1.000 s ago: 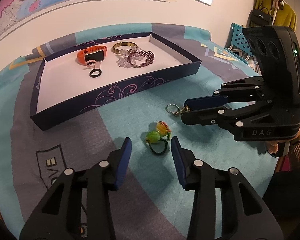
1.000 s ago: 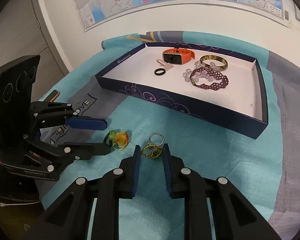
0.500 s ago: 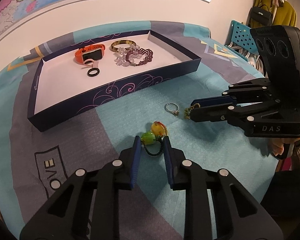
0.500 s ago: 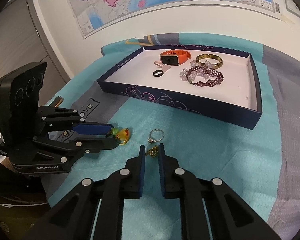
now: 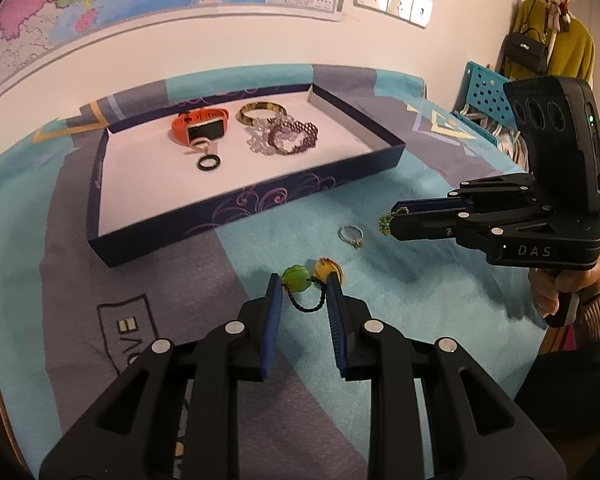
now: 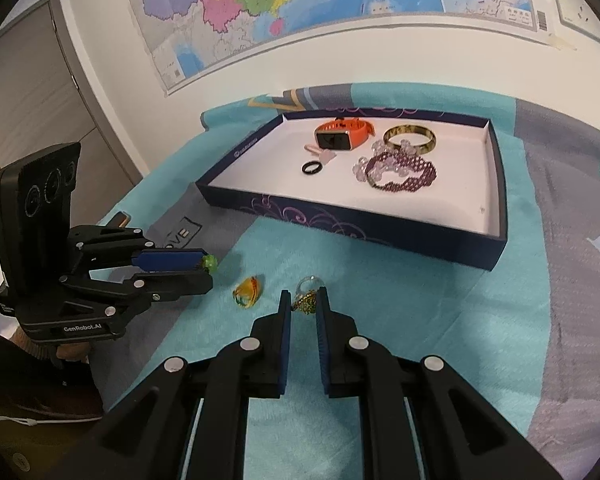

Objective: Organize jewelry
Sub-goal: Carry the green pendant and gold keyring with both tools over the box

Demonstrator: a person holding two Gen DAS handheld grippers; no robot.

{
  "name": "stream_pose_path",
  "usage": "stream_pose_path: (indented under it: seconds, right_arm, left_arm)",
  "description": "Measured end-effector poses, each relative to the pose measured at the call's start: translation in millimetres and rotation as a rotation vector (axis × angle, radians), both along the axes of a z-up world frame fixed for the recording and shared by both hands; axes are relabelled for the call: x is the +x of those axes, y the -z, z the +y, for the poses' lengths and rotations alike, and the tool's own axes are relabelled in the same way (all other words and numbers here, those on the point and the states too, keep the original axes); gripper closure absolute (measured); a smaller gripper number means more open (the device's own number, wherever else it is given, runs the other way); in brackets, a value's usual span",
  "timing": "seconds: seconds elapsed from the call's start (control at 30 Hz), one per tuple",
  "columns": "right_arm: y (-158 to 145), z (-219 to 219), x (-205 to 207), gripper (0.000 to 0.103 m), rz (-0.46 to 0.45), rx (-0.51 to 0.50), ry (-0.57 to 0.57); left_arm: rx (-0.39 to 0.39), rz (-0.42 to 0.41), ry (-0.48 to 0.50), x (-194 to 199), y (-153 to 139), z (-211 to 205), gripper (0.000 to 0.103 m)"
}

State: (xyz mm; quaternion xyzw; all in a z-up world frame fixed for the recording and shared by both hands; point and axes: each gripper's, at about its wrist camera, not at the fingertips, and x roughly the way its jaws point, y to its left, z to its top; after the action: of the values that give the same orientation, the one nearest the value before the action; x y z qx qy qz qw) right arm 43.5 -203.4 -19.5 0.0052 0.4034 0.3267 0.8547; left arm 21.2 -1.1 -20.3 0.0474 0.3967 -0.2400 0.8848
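My left gripper [image 5: 302, 285] is shut on a black hair tie [image 5: 308, 305] with a green bead [image 5: 296, 278] and a yellow bead [image 5: 327, 269], just above the cloth. My right gripper [image 6: 305, 304] is shut on a small gold-green ornament [image 6: 305, 303], seen at its tips in the left wrist view [image 5: 386, 222]. A silver ring [image 5: 351, 235] lies on the cloth between the grippers. The navy tray [image 5: 240, 200] behind holds an orange watch [image 5: 200, 128], a black ring [image 5: 209, 163], a gold bangle [image 5: 260, 111] and a purple beaded bracelet [image 5: 292, 140].
The table carries a teal and grey cloth [image 5: 380, 312]. A wall with a map stands behind the tray. A blue perforated rack [image 5: 484, 96] and hanging clothes are at the far right. A door [image 6: 40, 120] is at the left in the right wrist view.
My left gripper closed on the hair tie and lifted it slightly. My right gripper closed on the gold-green ornament and raised it off the cloth, away from the silver ring.
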Motion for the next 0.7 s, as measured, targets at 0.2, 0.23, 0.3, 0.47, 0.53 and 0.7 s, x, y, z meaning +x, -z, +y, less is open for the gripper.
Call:
stream_pose_path:
  seconds: [0.2,0.23,0.3,0.47,0.53,0.7]
  right_arm:
    - [-9,-1,7,0.092,-0.025,0.007,0.013]
    - [-10,-1,7,0.092,-0.030,0.007,0.014]
    - [-13,-2,9,0.092,-0.037,0.013,0.017]
    - [-20,0,16,0.092,-0.055,0.012,0.018]
    - [-22,1,19,0.092,-0.061,0.008,0.021]
    - [-26,2,28,0.092,-0.073,0.005,0.024]
  left_arm:
    - [-0.006,-0.031,-0.013,4,-11,2,0.080]
    - [-0.007,-0.036,-0.015,5,-12,2,0.080]
    - [-0.008,-0.046,-0.019,7,-16,3,0.080]
    - [-0.010,-0.065,-0.030,13,-23,3,0.080]
    - [-0.012,-0.070,-0.033,15,-25,3,0.080]
    - [-0.014,-0.078,-0.038,21,-27,3,0.080]
